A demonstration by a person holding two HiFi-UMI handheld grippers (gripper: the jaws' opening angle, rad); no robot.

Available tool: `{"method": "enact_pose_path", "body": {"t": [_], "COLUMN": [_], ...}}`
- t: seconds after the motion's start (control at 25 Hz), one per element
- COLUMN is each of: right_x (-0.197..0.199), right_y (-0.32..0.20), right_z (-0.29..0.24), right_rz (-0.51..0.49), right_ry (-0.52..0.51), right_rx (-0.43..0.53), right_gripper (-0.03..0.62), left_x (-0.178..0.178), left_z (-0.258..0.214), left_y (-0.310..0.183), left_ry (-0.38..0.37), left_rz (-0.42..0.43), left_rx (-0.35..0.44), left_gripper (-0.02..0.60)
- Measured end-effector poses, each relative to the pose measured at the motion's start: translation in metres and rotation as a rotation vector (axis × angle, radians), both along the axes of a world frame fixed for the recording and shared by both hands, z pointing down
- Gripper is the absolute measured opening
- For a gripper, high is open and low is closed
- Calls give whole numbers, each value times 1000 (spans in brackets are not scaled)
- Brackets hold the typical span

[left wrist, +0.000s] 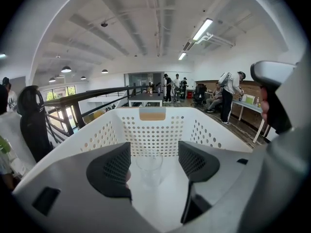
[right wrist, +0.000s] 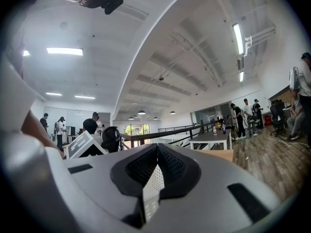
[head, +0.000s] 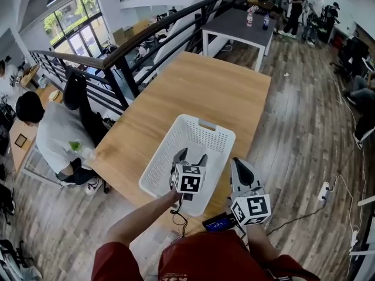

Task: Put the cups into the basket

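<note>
Hovering at lower centre above a white perforated basket [head: 161,165] on a wooden table [head: 217,86], the left gripper [head: 191,156] has its jaws wide apart. A clear glass cup [left wrist: 148,165] stands upright on the basket floor, seen between them. Just right of the basket, the right gripper [head: 238,163] has its jaws pressed together, holding nothing.

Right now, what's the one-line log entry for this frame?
left gripper: open, over basket | clear cup: upright in basket, not gripped | right gripper: shut, empty, outside basket
</note>
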State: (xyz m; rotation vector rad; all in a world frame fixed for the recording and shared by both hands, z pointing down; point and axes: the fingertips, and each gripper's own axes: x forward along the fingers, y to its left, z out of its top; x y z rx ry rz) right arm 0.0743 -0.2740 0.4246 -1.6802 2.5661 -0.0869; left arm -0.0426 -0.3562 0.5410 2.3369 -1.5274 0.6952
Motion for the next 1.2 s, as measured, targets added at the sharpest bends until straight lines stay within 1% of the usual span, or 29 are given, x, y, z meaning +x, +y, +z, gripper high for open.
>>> {"method": "enact_pose_path", "body": {"t": [0.4,0.64,0.84,1.0,1.2], "right_x": [-1,-2,-2,-3,-4], "right_y": [1,1,1,-1,1], "right_z": [0,2,3,5,3], "right_rz": [0,3,2,2,3], "right_ry": [6,9,11,14,14], "right_rx": [-1,-4,-8,-8,-6], "right_gripper": [9,9,9,9,9], "left_x": [3,1,5,6,1], "left_z": [-29,-47,-63,-72,-94], "left_y": [1,3,7,11,17], "left_ry": [40,65,97,106,126], "left_rz": [4,-1,12,19,8], "left_rx": [125,225,288,342,417], "left_gripper": [304,304,304,304,304]}}
